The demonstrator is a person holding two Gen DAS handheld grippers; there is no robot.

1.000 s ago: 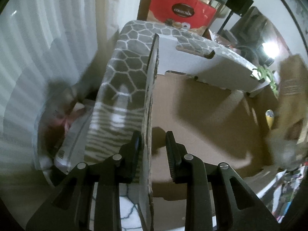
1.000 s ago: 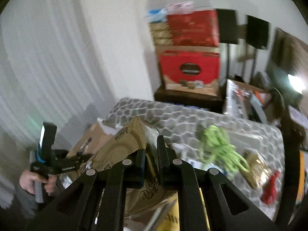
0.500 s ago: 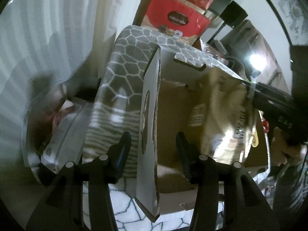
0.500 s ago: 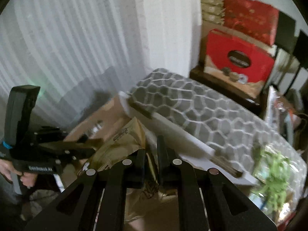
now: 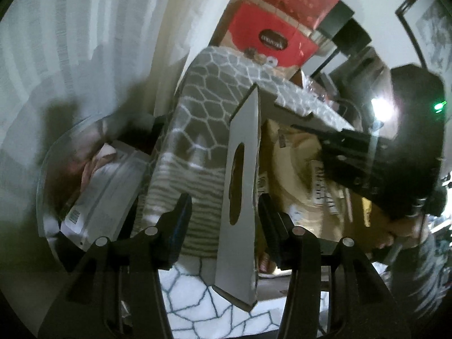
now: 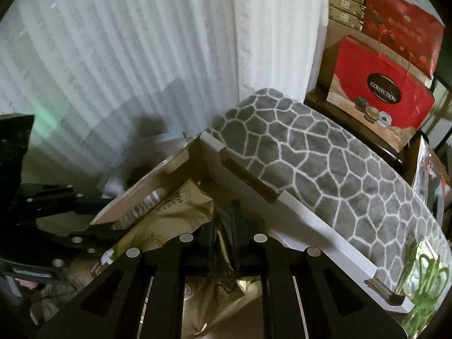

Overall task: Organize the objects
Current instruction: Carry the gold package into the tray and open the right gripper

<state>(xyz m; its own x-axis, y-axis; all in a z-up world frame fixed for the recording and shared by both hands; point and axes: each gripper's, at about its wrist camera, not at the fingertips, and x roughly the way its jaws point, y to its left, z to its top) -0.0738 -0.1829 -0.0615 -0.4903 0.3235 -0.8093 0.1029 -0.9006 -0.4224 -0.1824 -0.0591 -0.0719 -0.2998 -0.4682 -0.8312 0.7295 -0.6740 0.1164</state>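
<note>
Two right fingers (image 6: 210, 243) pinching gold bag (image 6: 180, 212) inside box (image 6: 158, 180).

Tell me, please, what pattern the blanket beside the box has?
The blanket is grey with white honeycomb-like lines, clearest in the right wrist view.

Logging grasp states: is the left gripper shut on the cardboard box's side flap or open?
Open. The left gripper straddles the upright white cardboard flap, with visible gaps between the flap and both fingers.

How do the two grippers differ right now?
The left gripper is open, its fingers straddling the cardboard box flap without pinching it; the right gripper is shut on a gold foil bag inside the box. Both are black, two-fingered and hand-held.
</note>
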